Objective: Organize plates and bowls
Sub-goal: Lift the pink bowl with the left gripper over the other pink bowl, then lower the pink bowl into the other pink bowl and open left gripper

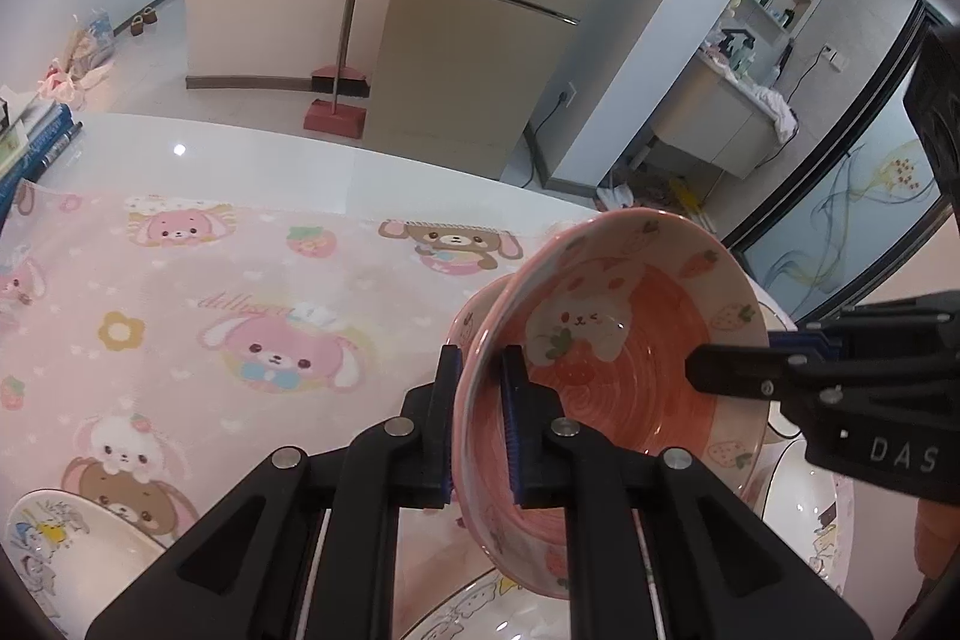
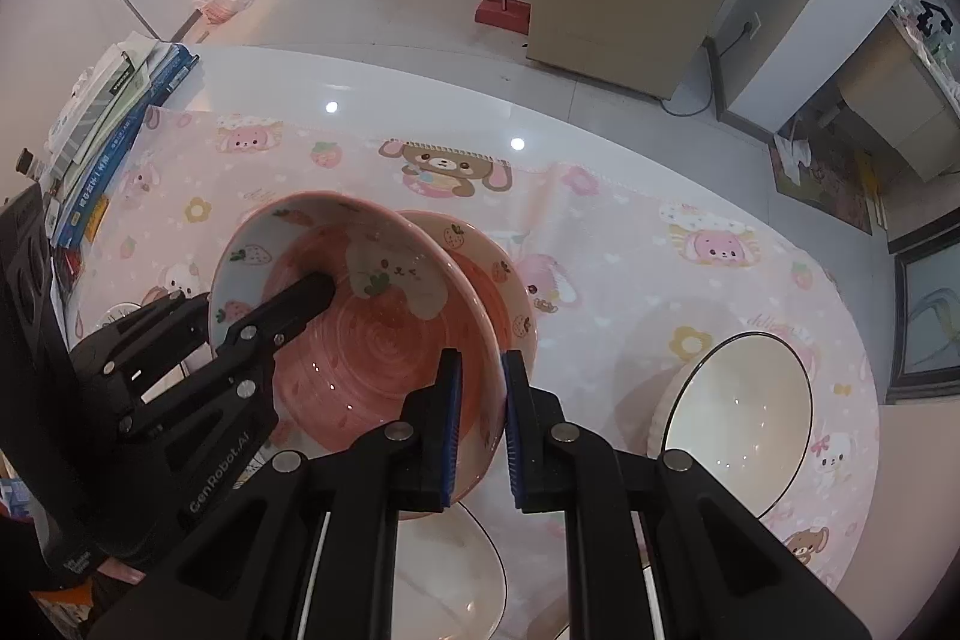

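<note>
A pink bowl [image 1: 600, 388] with a bunny and strawberries painted inside hangs tilted above the table, held from both sides. My left gripper [image 1: 480, 358] is shut on its near rim, one finger inside and one outside. My right gripper [image 1: 738, 364] grips the opposite rim. In the right wrist view the same bowl [image 2: 372, 340] sits between my right gripper [image 2: 480, 358], shut on its rim, and my left gripper [image 2: 252, 304], whose inner finger reaches into the bowl. A second pink strawberry bowl [image 2: 480, 250] lies right behind it on the pink cartoon cloth [image 2: 600, 232].
A white bowl with a black rim [image 2: 738, 418] stands at the right, and another white bowl [image 2: 456, 568] sits under my right gripper. A cartoon-printed white plate [image 1: 54, 544] lies near the front left. Stacked books [image 2: 102, 142] line the table's left edge.
</note>
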The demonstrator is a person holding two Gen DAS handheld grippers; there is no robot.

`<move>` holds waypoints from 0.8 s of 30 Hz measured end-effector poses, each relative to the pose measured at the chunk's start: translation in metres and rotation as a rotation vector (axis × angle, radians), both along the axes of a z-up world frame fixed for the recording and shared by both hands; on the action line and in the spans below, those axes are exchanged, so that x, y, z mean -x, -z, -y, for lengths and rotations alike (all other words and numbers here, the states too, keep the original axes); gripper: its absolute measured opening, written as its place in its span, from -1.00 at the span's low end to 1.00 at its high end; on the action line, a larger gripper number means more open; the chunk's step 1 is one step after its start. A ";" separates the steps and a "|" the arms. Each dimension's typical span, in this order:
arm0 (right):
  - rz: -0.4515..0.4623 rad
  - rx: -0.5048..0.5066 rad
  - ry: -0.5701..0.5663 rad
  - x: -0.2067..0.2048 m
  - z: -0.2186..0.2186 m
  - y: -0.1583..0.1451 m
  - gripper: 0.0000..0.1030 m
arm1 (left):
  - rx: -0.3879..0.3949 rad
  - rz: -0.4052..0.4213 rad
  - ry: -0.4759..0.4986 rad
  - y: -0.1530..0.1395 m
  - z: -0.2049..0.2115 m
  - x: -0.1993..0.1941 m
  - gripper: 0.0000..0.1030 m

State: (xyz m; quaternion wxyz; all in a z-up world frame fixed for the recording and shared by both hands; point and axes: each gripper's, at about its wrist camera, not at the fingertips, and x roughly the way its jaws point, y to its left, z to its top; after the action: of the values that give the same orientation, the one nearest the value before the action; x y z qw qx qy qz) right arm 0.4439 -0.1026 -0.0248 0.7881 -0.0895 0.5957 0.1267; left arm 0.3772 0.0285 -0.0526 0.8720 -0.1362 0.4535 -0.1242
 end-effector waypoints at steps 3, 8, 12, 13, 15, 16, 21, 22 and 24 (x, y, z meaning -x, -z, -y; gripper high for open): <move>0.011 -0.003 0.008 0.001 0.002 0.002 -0.73 | -0.010 0.020 -0.001 0.001 0.002 0.000 -0.80; 0.014 -0.012 0.013 -0.002 0.005 0.007 -0.73 | -0.020 0.021 -0.007 0.004 0.005 -0.001 -0.80; 0.026 -0.005 0.018 -0.004 0.007 0.013 -0.73 | -0.060 0.022 0.002 0.008 0.014 0.000 -0.80; 0.023 -0.012 0.025 -0.005 0.008 0.014 -0.73 | -0.076 0.027 0.005 0.008 0.017 0.001 -0.80; 0.026 -0.024 0.030 -0.007 0.010 0.014 -0.73 | -0.081 0.033 0.005 0.008 0.018 0.002 -0.80; 0.033 -0.020 0.028 -0.006 0.010 0.014 -0.73 | -0.077 0.031 0.003 0.008 0.017 0.002 -0.80; 0.100 0.082 -0.006 -0.002 0.001 0.015 -0.73 | -0.112 0.040 0.000 0.009 0.020 0.003 -0.78; 0.097 0.067 -0.015 -0.001 0.000 0.015 -0.77 | -0.123 0.049 0.005 0.008 0.022 0.004 -0.74; 0.052 0.000 -0.037 0.000 -0.002 0.016 -0.84 | -0.147 0.055 0.004 0.008 0.027 0.003 -0.74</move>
State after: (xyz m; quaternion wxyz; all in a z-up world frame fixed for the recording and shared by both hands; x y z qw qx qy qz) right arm 0.4439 -0.1004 -0.0404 0.8007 -0.1038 0.5735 0.1386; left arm 0.3742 0.0010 -0.0602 0.8916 -0.0675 0.4373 -0.0960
